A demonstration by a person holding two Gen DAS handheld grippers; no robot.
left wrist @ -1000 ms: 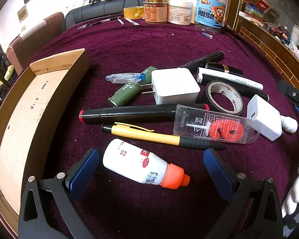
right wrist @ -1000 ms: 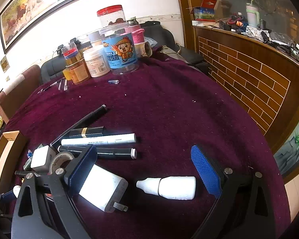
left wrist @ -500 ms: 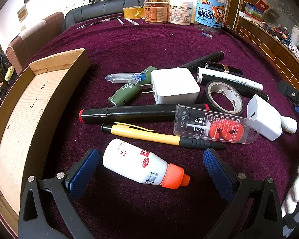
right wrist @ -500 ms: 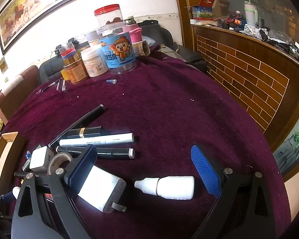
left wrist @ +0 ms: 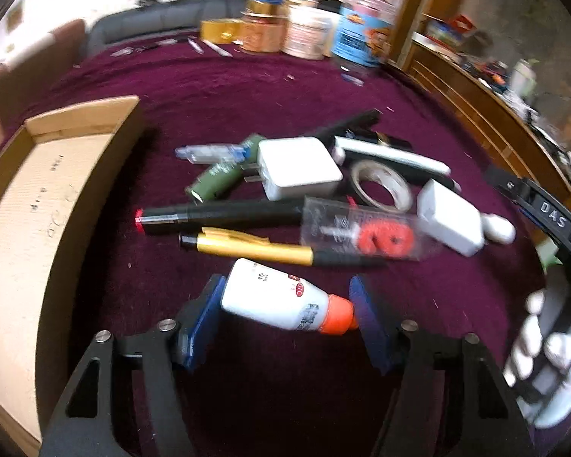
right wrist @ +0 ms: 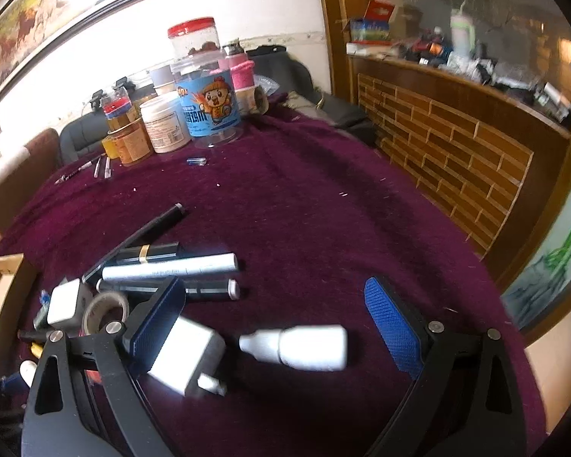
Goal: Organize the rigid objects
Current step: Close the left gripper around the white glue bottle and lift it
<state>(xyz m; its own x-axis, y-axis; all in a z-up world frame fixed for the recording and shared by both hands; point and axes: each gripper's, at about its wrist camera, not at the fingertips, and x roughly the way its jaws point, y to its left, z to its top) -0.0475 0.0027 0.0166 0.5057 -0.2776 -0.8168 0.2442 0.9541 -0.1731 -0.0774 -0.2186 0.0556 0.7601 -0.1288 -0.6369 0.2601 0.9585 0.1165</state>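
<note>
Round table under purple cloth (right wrist: 323,205), jars (right wrist: 209,110) at far edge, brick-faced counter (right wrist: 456,152) right, framed painting (right wrist: 57,19) on wall; left gripper (left wrist: 287,304) pinching white orange-capped bottle (left wrist: 278,297) near wooden tray (left wrist: 38,228); right gripper (right wrist: 274,327) spread around white dropper bottle (right wrist: 304,346).
</note>
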